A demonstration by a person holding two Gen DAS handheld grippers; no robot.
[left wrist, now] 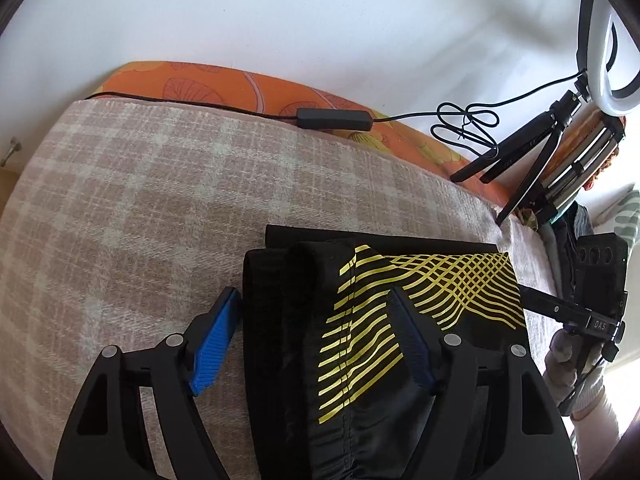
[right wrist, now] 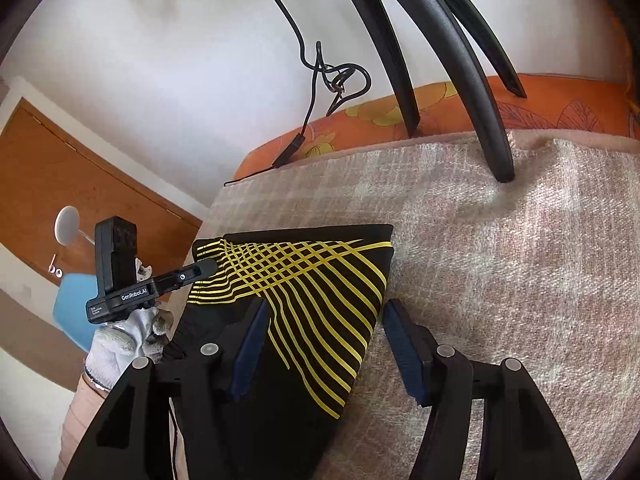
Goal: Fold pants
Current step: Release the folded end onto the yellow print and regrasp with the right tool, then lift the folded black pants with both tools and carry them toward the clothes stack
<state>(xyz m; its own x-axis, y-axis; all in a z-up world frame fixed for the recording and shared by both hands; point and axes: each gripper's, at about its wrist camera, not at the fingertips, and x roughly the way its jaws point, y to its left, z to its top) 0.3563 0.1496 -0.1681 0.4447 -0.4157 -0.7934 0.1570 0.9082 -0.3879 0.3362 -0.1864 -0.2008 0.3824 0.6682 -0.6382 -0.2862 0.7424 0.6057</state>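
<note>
Pants (left wrist: 400, 320): black with yellow line print, lying as a compact folded stack on the checked blanket (left wrist: 140, 208) over the bed, near its right side. Left tongs (left wrist: 316, 320) spread wide, one blue pad beside the stack's left edge, the other over the printed panel; nothing pinched. Right tongs (right wrist: 324, 332) likewise spread, straddling the stack's right edge, one pad over the fabric, the other above bare blanket.

Judgement: fold looks nearly complete; remaining step is probably squaring or one last fold. To do it well, pinch all layers together at matching edges, move both tongs evenly and keep the edges aligned. Tripod (left wrist: 532, 160) and cable (left wrist: 464, 124) sit near the far edge: avoid them.
</note>
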